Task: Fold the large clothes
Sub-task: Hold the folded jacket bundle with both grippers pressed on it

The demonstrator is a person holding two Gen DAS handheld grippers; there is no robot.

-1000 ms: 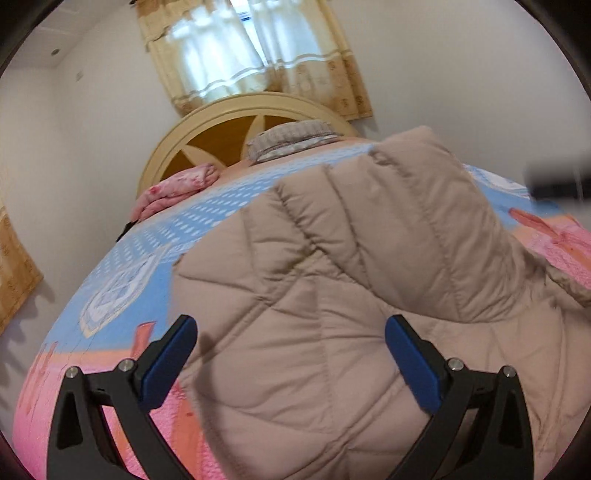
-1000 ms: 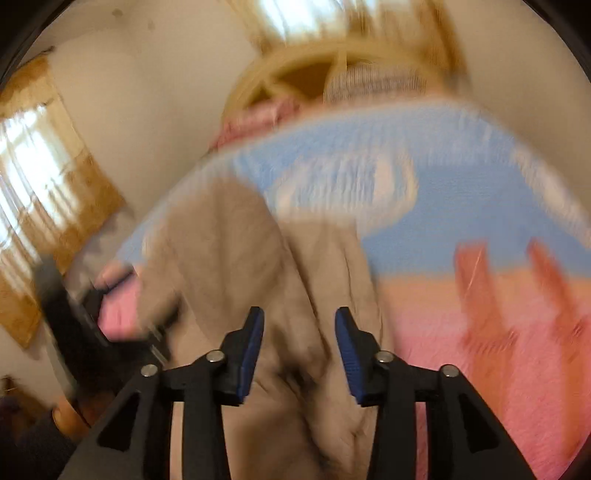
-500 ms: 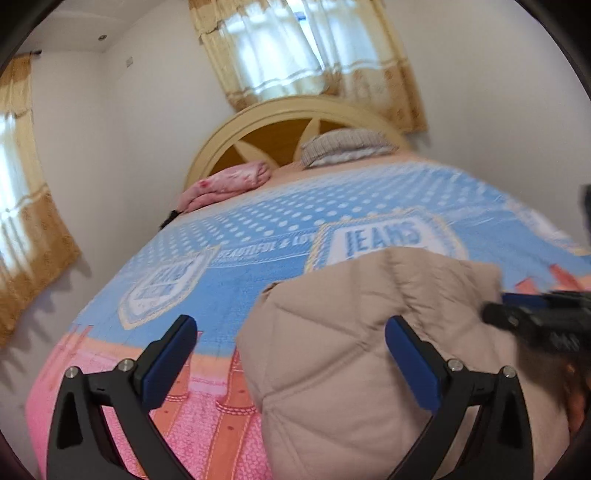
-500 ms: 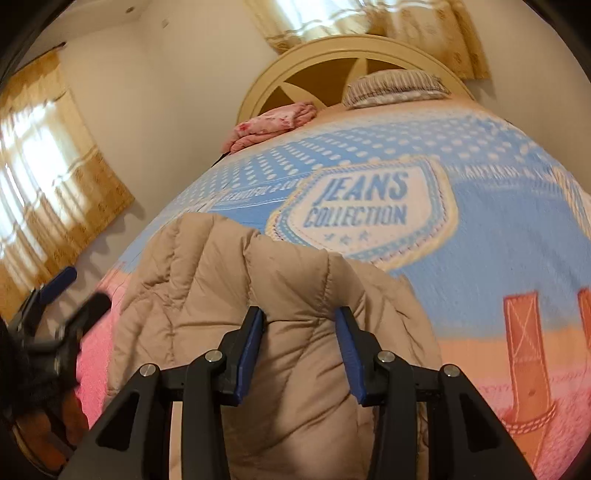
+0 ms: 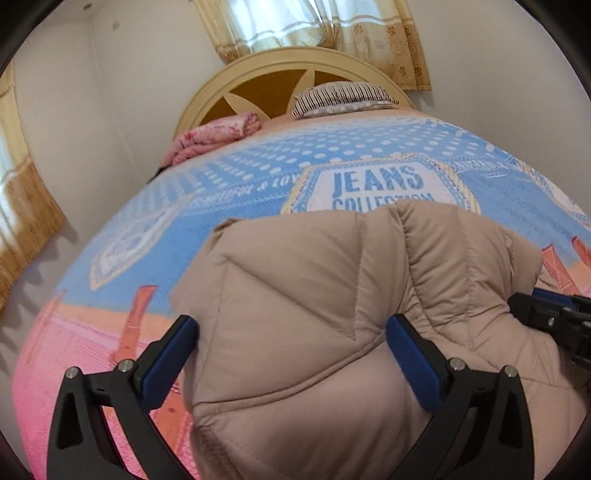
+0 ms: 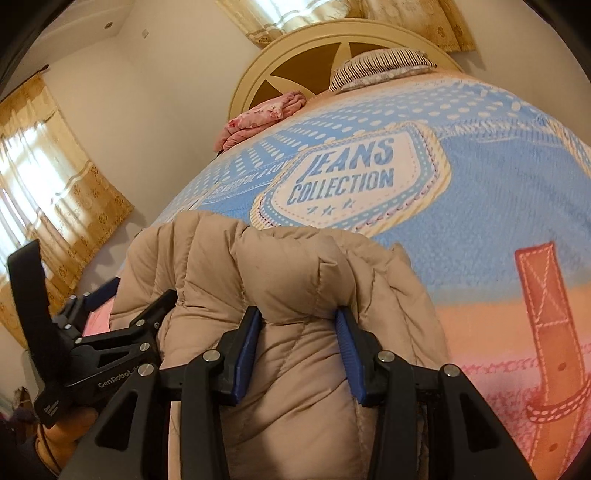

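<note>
- We have the beige quilted jacket bunched on the near, pink end of the bed, its folded bulk rising between both tools.
- Our right gripper stands at a narrow gap, and the blue pads pinch a thick padded fold of the jacket.
- Our left gripper stands wide; the jacket fills the space between its fingers, but we cannot tell whether the pads actually press on it.
- We judge the main risk to be slip: the smooth, puffy shell may spring out of the right grip, because the filling compresses and pushes back.
- If only one side truly holds, we expect the fold to twist or land crooked.
- The two tools work close together, so we could knock one against the other.
- The soft bedspread could drag and wrinkle under the jacket.
- The bedspread is blue with white dots and a "JEANS COLLECTION" badge, turning pink near us.
- At the far end we see a rounded cream headboard, a striped pillow, a pink folded blanket, yellow curtains and white walls.
</note>
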